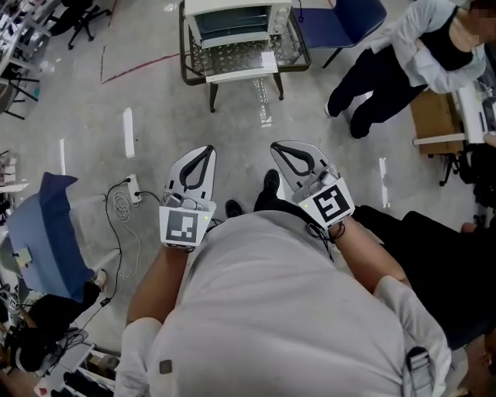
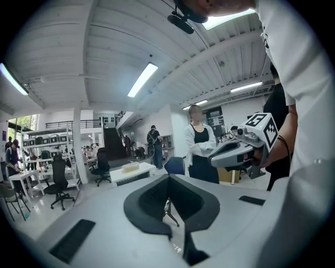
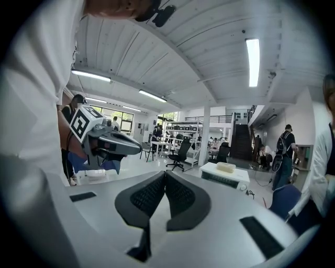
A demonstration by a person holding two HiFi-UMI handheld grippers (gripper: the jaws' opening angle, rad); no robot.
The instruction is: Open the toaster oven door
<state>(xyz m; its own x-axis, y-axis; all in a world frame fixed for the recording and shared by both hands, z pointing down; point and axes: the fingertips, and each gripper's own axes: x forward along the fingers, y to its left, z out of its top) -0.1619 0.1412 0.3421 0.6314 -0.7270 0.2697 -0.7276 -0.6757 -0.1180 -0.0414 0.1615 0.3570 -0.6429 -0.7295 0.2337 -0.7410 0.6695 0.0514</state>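
Note:
A white toaster oven (image 1: 232,22) stands on a small wire-top table (image 1: 240,62) at the top middle of the head view, its door shut. It also shows far off as the toaster oven (image 2: 132,171) in the left gripper view and the toaster oven (image 3: 226,175) in the right gripper view. My left gripper (image 1: 203,150) and right gripper (image 1: 279,147) are held close to my body, well short of the oven, both shut and empty. In the gripper views the left gripper (image 2: 168,180) and right gripper (image 3: 165,175) point level across the room.
A person in dark trousers (image 1: 387,70) stands right of the oven table beside a blue chair (image 1: 341,19). A power strip with cables (image 1: 128,194) lies on the floor at left. A blue cloth-covered seat (image 1: 46,233) stands at far left. A desk edge (image 1: 438,116) is at right.

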